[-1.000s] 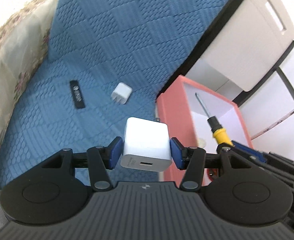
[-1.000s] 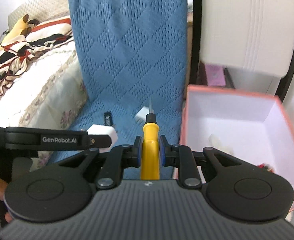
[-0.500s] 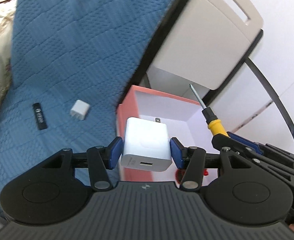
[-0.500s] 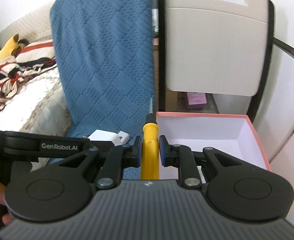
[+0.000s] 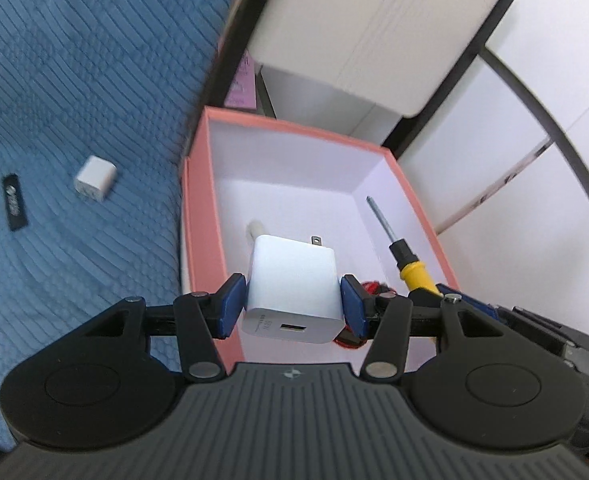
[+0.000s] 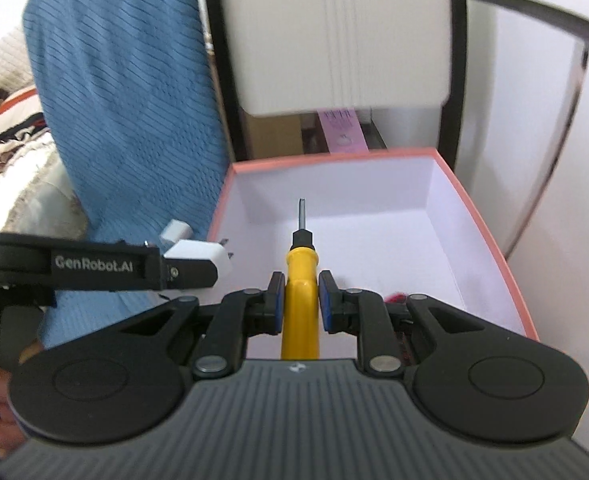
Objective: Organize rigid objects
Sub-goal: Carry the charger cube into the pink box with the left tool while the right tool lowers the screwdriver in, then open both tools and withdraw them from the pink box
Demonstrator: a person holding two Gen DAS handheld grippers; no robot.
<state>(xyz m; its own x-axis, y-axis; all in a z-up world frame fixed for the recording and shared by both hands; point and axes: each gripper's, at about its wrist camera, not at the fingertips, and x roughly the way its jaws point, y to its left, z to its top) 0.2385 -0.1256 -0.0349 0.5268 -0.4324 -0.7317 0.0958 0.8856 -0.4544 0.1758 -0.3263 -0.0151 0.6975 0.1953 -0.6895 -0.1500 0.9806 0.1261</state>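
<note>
Blue quilted cover (image 5: 74, 80) lay left of the pink box (image 5: 198, 216). Left gripper (image 5: 293, 306) clamped a white charger (image 5: 294, 288) above it; right gripper (image 6: 300, 300) clamped a yellow screwdriver (image 6: 300, 280)

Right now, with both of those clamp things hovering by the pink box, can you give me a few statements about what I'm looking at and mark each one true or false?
1. The left gripper is clamped on a white charger. True.
2. The right gripper is empty. False: it grips a yellow-handled screwdriver.
3. The screwdriver's tip points into the pink box. True.
4. The small white plug lies inside the box. False: it lies on the blue quilted cover, outside the box.
5. A black stick lies on the blue cover near the small plug. True.
6. The box has its lid on. False: it is open on top.
</note>
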